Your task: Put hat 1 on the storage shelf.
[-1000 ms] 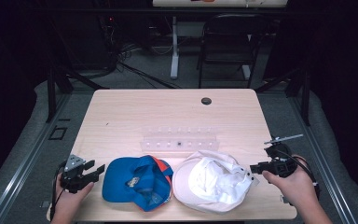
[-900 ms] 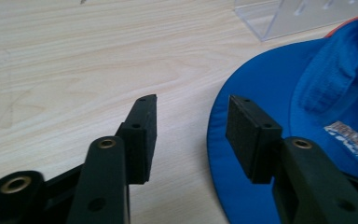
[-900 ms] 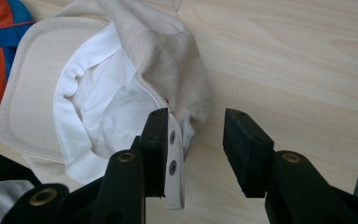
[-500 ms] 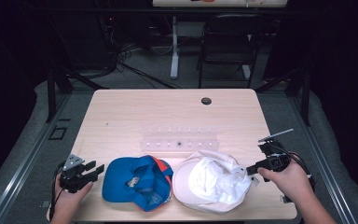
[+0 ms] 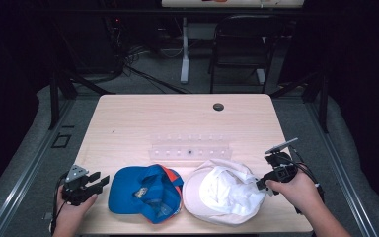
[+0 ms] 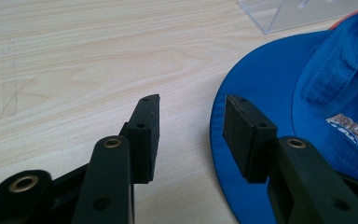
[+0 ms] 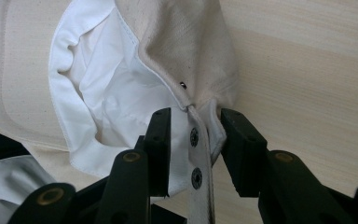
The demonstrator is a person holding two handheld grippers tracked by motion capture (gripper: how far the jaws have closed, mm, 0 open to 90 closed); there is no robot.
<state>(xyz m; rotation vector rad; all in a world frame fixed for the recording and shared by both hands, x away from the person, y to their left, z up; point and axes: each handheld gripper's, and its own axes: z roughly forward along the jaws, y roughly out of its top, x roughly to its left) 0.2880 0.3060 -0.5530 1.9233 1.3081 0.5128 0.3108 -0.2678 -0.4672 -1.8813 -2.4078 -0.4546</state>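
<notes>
On the table (image 5: 128,123), two caps are lying side by side near the front edge: the blue cap (image 5: 145,192) is sitting left of the white cap (image 5: 224,192), and the clear rack (image 5: 190,147) is lying just behind both.

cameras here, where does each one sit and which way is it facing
High view: fixed above the person's side of the table, looking forward and down; both forearms enter from the bottom, holding the left gripper and right gripper.
Left gripper view: rides on the left gripper, looking along its open jaws at the blue cap brim.
Right gripper view: rides on the right gripper, whose jaws have just been closing, the white cap back strap between them.
Shared: both caps also show in the high view, blue, white.
</notes>
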